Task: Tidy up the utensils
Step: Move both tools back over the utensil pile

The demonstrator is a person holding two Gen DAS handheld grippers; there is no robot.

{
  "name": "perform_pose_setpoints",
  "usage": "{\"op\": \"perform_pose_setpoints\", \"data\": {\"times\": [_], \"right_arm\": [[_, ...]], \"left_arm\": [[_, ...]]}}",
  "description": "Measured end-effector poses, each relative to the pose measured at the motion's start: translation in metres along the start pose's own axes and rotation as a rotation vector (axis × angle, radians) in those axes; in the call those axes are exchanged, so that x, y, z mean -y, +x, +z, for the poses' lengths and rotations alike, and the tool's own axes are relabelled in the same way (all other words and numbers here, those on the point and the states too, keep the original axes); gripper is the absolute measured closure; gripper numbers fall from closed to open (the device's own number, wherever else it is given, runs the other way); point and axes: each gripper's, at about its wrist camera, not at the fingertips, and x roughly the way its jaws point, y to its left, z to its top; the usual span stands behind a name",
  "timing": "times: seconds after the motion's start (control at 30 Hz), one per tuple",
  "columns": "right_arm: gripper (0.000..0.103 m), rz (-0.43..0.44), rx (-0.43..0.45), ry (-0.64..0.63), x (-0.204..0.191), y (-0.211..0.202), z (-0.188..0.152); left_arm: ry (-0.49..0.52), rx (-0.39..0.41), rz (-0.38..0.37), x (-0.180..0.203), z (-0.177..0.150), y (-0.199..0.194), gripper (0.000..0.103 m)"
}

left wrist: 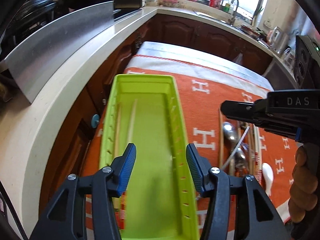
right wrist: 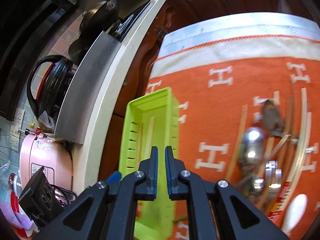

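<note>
Two chopsticks (left wrist: 131, 120) already lay in the green tray (left wrist: 112, 108) directly ahead of the wide-open, empty left claw (left wrist: 161, 170). To its right, spoons (left wrist: 230, 130) and more chopsticks (left wrist: 221, 138) waited in a pile on the orange-clothed worktop (left wrist: 202, 104). The right claw (right wrist: 161, 170), nearly closed and empty, hovered over the tray; most sorting seemed undone.
</note>
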Motion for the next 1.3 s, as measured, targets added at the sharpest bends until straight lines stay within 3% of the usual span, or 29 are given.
{"op": "perform_pose_setpoints", "data": {"times": [0.3,0.5,0.67,0.83,0.97,1.1,1.3], "right_arm": [[0.095,-0.147,0.111,-0.099,0.031,-0.070,-0.002],[0.095,-0.303,0.158,-0.171,0.049,-0.114,-0.006],[0.095,-0.378,0.192,-0.179,0.068,-0.140,-0.011],[0.095,-0.384,0.186,-0.155,0.088,-0.147,-0.019],[0.095,-0.358,0.159,-0.117,0.109,-0.140,-0.027],[0.095,-0.354,0.147,-0.106,0.123,-0.129,-0.037],[0.095,-0.288,0.103,-0.063,0.144,-0.110,-0.050]], "left_arm": [[0.010,-0.062,-0.065,0.025,0.011,-0.009,0.050],[0.065,-0.039,-0.078,0.052,0.021,-0.018,0.045],[0.106,-0.040,-0.102,0.077,0.026,-0.018,0.045],[0.135,-0.085,-0.163,0.099,0.018,-0.007,0.045],[0.151,-0.165,-0.218,0.121,0.008,0.018,0.046],[0.162,-0.221,-0.243,0.139,-0.001,0.039,0.060],[0.141,-0.262,-0.235,0.155,0.001,0.066,0.067]]}}
